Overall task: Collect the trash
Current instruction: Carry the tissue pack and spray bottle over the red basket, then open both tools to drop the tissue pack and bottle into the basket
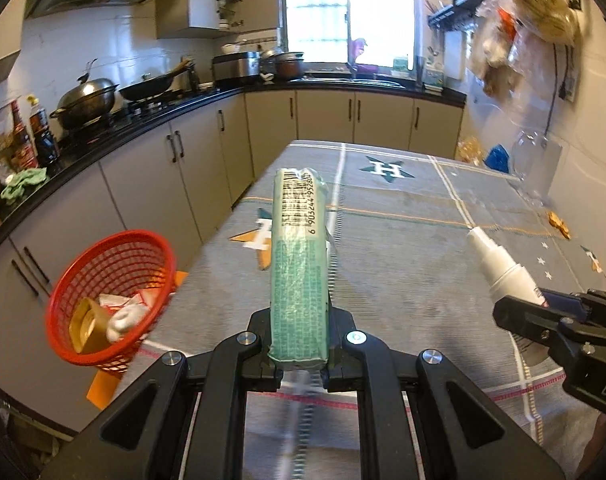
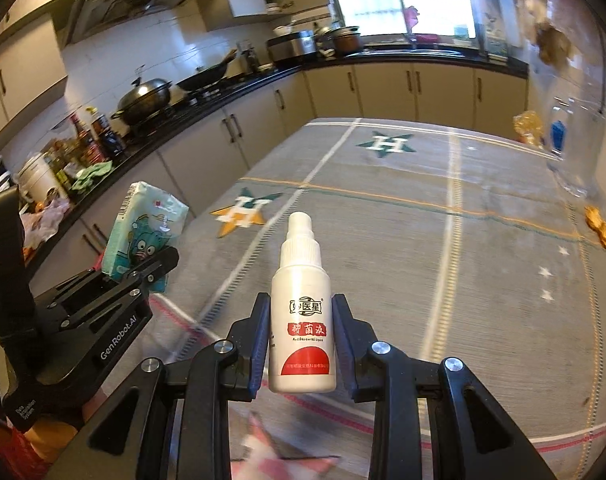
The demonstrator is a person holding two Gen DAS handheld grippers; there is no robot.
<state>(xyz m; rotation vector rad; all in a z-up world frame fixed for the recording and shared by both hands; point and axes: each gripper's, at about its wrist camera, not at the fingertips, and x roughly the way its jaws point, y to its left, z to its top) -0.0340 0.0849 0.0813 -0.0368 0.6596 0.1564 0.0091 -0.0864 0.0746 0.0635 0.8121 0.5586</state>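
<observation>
We hold the soft, light tissue pack (image 1: 299,264) pinched low in our left tongs (image 1: 301,340) right of the red basket (image 1: 111,300), our right tongs (image 2: 301,344) closed around the rigid, slick spray bottle (image 2: 303,320).

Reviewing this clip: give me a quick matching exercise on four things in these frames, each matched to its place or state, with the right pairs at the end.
Things:
1. tissue pack
2. spray bottle
3. red basket
4. orange scrap

Places or states:
A. lying on the tablecloth near its right edge
B. held in the right gripper
C. beside the table's left edge, already holding some trash
D. held in the left gripper

Pairs: 1-D, 2-B, 3-C, 4-A
</observation>
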